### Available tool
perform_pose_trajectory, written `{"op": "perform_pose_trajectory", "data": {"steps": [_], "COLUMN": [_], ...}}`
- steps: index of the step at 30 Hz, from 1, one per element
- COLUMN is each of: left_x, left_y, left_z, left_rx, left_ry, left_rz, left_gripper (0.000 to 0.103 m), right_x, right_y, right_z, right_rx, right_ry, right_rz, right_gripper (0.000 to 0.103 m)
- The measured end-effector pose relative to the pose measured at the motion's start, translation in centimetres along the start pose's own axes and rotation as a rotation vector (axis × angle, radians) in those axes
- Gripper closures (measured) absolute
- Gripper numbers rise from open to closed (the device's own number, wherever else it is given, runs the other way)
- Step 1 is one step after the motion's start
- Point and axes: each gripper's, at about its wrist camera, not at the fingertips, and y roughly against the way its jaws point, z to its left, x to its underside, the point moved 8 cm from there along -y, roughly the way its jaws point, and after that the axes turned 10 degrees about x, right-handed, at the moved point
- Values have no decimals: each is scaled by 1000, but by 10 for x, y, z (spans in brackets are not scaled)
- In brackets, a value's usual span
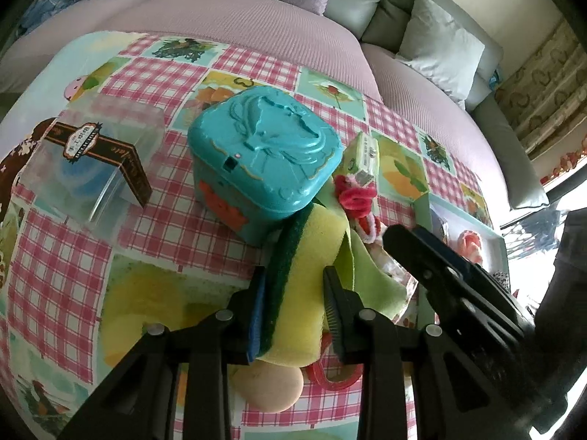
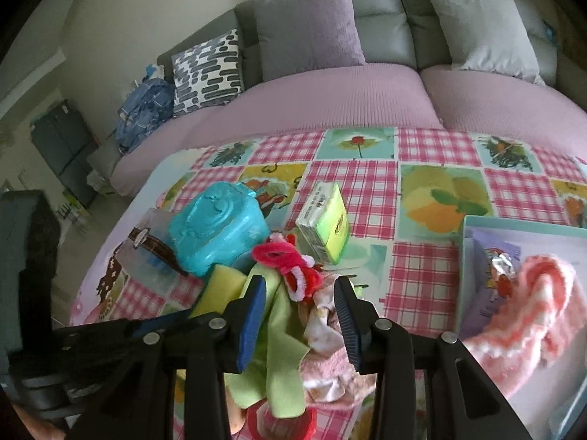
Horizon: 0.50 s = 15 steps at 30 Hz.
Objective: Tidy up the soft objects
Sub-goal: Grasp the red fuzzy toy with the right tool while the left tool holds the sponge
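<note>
Sponge pinched in left hand-held gripper at six o'clock of teal box on checked bench; right hand-held gripper slack over green cloth, clasping nothing.

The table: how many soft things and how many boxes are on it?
Soft things: 5, namely the sponge, green cloth, red fuzzy wire bundle, pale patterned cloth and pink knit.
Boxes: 4, namely the teal box, clear box, green pack and open tray box.
Total: 9
</note>
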Motion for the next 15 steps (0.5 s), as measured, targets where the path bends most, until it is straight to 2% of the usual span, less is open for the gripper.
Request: {"op": "perform_pose_trajectory", "data": {"steps": [6, 15], "left_x": [-1, 0], "left_y": [4, 3], "left_z": [5, 5], "left_rx": [-1, 3], "left_ry": [16, 18], "left_rz": [-11, -8], "left_gripper": [72, 72], "right_x": [1, -1], "right_y": [-20, -39], "right_z": [8, 13], "right_rx": [-25, 8], "right_ry": [22, 70], "right_rz": [40, 67], "right_gripper": [62, 62]}}
